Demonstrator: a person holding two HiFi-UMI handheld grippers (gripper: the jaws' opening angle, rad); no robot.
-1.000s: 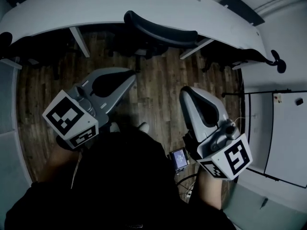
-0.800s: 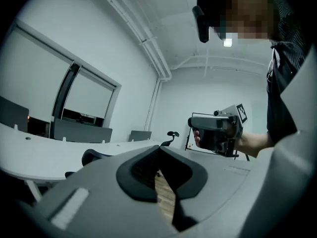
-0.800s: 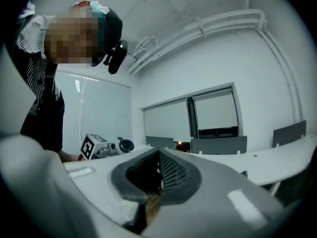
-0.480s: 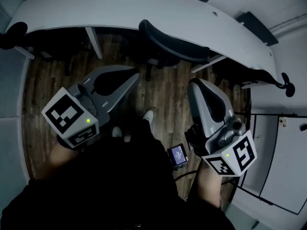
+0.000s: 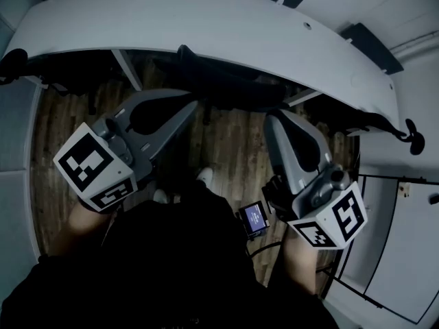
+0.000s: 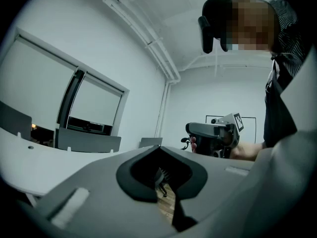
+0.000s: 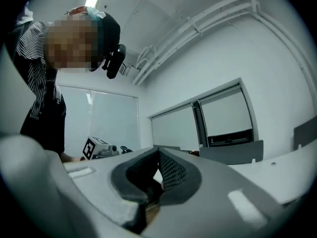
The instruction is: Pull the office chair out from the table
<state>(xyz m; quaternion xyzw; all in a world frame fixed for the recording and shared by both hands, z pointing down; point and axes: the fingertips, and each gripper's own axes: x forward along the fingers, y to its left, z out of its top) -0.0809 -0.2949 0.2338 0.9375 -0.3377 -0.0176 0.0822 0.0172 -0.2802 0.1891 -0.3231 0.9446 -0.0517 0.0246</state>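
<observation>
The black office chair [image 5: 230,81] stands tucked under the curved white table [image 5: 206,19]; only its backrest top shows below the table's edge. My left gripper [image 5: 191,104] is shut and empty, its tip just short of the backrest's left part. To the right, my right gripper [image 5: 274,120] is shut and empty too, a little below the backrest's right end. In the left gripper view the shut jaws [image 6: 159,148] frame a bit of the chair's base [image 6: 160,180]. The right gripper view shows the chair's mesh back [image 7: 172,170] through its shut jaws [image 7: 158,150].
Wooden floor [image 5: 233,149] lies between me and the table. A table leg [image 5: 127,69] slants down on the left. Other dark chair parts sit at the table's left end [image 5: 12,64] and right end [image 5: 408,127]. A small lit screen [image 5: 254,218] hangs at my waist. White panels [image 5: 401,252] stand at the right.
Both grippers have moved forward toward the table and the chair's backrest, which now sits nearer their tips and more hidden under the table edge. Both jaws stayed shut.
</observation>
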